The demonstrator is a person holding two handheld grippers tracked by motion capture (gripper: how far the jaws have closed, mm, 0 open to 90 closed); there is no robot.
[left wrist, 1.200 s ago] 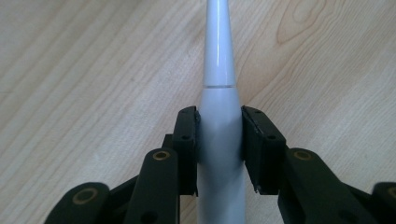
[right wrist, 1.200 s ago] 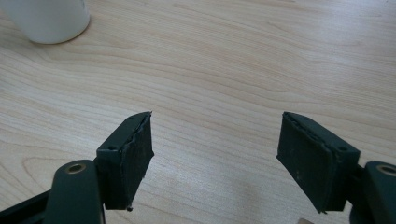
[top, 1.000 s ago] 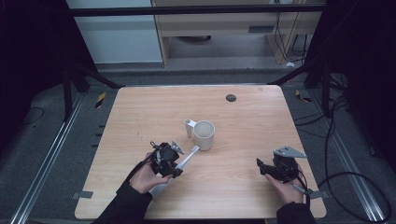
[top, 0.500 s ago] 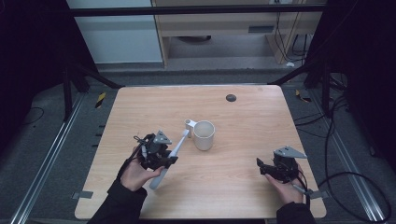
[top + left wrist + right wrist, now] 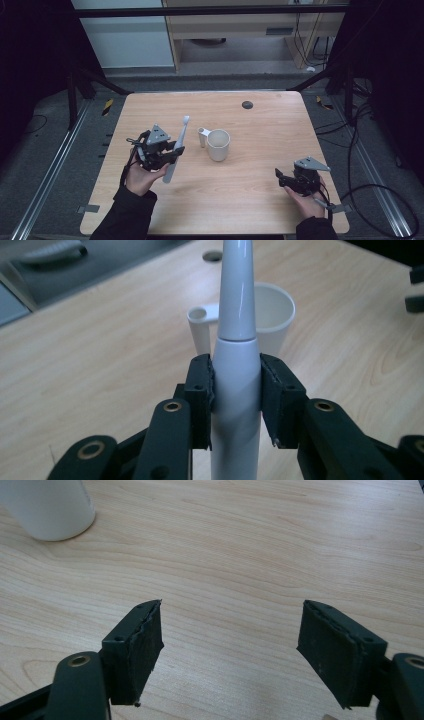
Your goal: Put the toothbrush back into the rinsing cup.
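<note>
An electric toothbrush is pinched by the left hand-held gripper near the cup; the right hand-held gripper is held spread over the tabletop.

Light wooden table on grey floor, pale cabinet and wooden shelf unit behind, dark surroundings.

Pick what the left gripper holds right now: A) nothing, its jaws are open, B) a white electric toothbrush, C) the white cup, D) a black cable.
B: in the left gripper view the left gripper has both pads pressed on the white toothbrush, with the cup standing apart behind it.
</note>
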